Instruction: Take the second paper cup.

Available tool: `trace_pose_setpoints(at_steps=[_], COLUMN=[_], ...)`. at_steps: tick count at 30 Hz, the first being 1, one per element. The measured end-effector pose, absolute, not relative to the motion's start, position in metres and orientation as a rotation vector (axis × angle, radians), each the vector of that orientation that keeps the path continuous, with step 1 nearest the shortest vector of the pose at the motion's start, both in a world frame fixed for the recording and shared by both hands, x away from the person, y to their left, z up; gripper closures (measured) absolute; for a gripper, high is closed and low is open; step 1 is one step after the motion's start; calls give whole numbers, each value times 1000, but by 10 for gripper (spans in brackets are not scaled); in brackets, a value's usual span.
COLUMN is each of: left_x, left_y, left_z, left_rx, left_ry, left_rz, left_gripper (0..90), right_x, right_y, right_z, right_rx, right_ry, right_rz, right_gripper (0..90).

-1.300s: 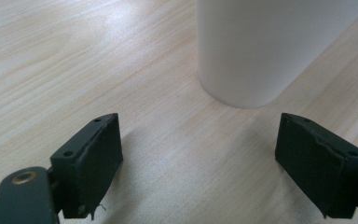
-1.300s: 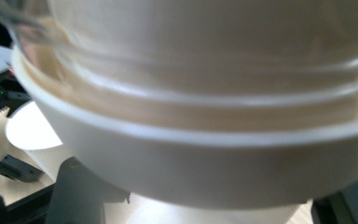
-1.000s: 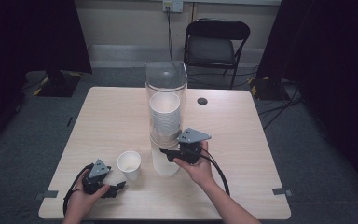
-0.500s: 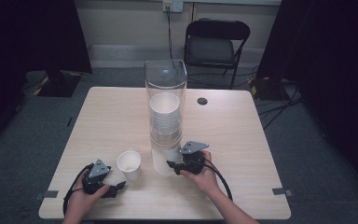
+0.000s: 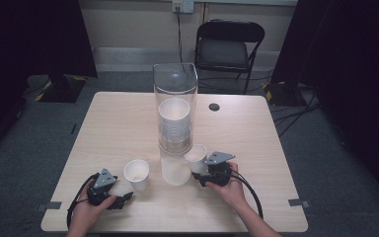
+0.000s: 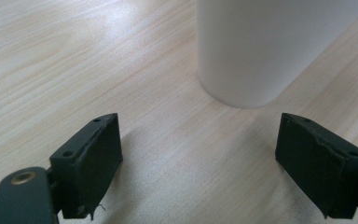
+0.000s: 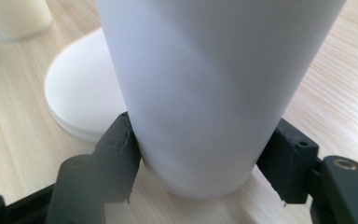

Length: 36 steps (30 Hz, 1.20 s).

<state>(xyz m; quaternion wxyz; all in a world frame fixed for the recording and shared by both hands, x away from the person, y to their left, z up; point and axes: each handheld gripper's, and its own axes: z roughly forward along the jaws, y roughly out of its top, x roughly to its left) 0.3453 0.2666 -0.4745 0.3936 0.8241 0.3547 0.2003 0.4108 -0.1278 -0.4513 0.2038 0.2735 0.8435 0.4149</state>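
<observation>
My right gripper (image 5: 200, 170) is shut on a white paper cup (image 5: 196, 157) just right of the dispenser's white base (image 5: 176, 172). In the right gripper view both pads press the lower wall of the paper cup (image 7: 205, 84), whose bottom is at the tabletop. A second white cup (image 5: 136, 173) stands upright left of the base. My left gripper (image 5: 124, 198) lies on the table near its front edge, open. In the left gripper view that second cup (image 6: 265, 46) stands just beyond the spread jaws, with nothing between them.
A tall clear dispenser tube (image 5: 175, 98) holding a stack of white cups (image 5: 174, 121) rises mid-table. A small dark round hole (image 5: 214, 106) sits behind it to the right. A black folding chair (image 5: 229, 47) stands beyond the far edge of the table (image 5: 118, 118).
My right gripper has come down and toward the front right with the cup, away from the dispenser's foot. The left gripper and the other cup have not moved.
</observation>
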Motion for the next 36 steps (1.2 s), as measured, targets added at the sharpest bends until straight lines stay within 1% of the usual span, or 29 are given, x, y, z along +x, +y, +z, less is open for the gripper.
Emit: trace_pose_setpoints(at_steps=[10, 24, 25, 28, 36], left_x=[345, 345, 345, 345, 345], left_y=[267, 267, 267, 267, 267], left_z=[-475, -474, -474, -474, -474], left_rx=[2091, 2091, 2091, 2091, 2091], left_ry=[900, 900, 900, 900, 901], left_rz=[508, 508, 508, 508, 508], left_gripper=[139, 140, 140, 139, 140], right_x=[411, 412, 412, 412, 411], right_y=[-137, -144, -144, -146, -154], right_z=[-458, -459, -459, -459, -458], right_rx=[819, 862, 865, 890, 910], right_ry=[2340, 2342, 2342, 2334, 2324], right_rz=[1133, 1098, 1100, 1087, 1092], right_gripper=[346, 331, 324, 264, 217])
